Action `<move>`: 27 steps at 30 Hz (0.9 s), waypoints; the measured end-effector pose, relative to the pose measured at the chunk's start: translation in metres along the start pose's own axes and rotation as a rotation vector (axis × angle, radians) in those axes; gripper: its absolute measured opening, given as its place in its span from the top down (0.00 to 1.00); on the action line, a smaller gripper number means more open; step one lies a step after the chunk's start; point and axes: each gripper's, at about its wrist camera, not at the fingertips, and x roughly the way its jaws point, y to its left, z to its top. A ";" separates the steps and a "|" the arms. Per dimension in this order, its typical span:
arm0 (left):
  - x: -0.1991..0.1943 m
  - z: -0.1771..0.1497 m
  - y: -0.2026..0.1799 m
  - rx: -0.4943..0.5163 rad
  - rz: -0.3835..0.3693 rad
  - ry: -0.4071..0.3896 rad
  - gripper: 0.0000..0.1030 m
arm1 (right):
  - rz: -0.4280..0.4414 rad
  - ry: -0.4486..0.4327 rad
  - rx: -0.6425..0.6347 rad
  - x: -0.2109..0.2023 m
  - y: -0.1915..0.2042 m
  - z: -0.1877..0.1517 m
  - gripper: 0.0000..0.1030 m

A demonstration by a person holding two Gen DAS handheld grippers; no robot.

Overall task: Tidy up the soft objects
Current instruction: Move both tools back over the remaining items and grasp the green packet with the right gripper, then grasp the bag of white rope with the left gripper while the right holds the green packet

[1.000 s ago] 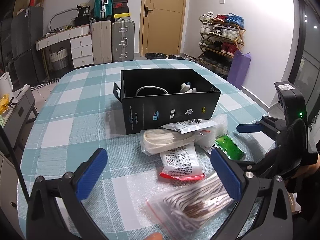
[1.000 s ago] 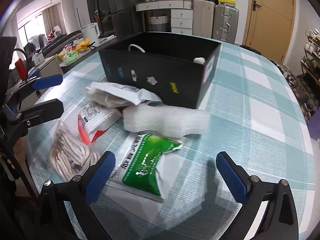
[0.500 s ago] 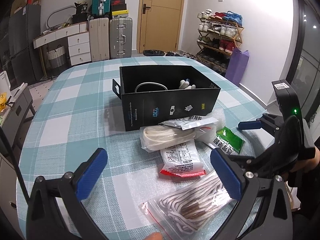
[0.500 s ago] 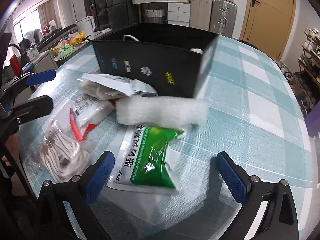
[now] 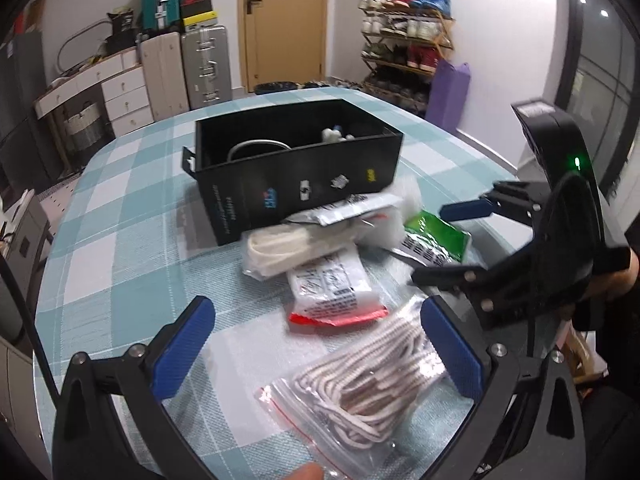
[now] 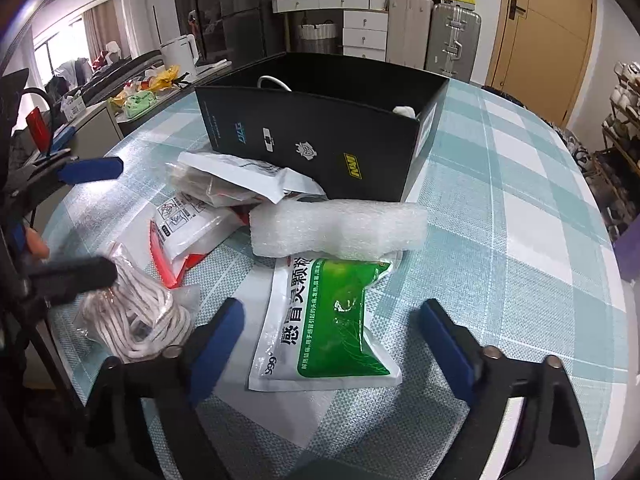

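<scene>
On the checked tabletop [image 6: 520,200], from the left: left gripper [image 5: 316,344] wide open over the rope bag [image 5: 372,384]; right gripper [image 6: 324,340], jaws just closing around the green packet [image 6: 336,320] — not pinching yet. Black box [image 6: 320,140] behind holds little — most soft things wait outside.

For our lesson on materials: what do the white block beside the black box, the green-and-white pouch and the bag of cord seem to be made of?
White block: probably soft foam, matte, with a bubbly, slightly translucent surface.
Green-and-white pouch: likely glossy plastic film; it shows highlights and wrinkles.
Bag of cord: clear, thin zip-type plastic; the cord inside looks like braided white textile, matte.
Black box: seemingly printed cardboard, with thin, flat walls.
</scene>
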 end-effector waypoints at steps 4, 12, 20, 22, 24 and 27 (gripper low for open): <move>0.001 -0.001 -0.004 0.014 -0.020 0.018 0.00 | 0.016 -0.002 -0.020 -0.004 0.000 0.000 0.44; 0.004 -0.004 -0.011 0.061 -0.046 0.065 0.00 | 0.041 0.007 -0.033 -0.012 -0.005 -0.005 0.64; 0.002 -0.009 -0.021 0.127 -0.078 0.082 0.00 | 0.064 -0.005 -0.062 -0.025 -0.008 -0.010 0.66; 0.003 -0.010 -0.024 0.141 -0.086 0.091 0.00 | 0.071 -0.012 -0.073 -0.031 -0.008 -0.011 0.66; 0.005 -0.012 -0.027 0.156 -0.091 0.100 0.00 | 0.079 -0.018 -0.085 -0.036 -0.008 -0.012 0.66; 0.010 -0.017 -0.034 0.183 -0.099 0.123 0.00 | 0.085 -0.030 -0.091 -0.043 -0.009 -0.014 0.66</move>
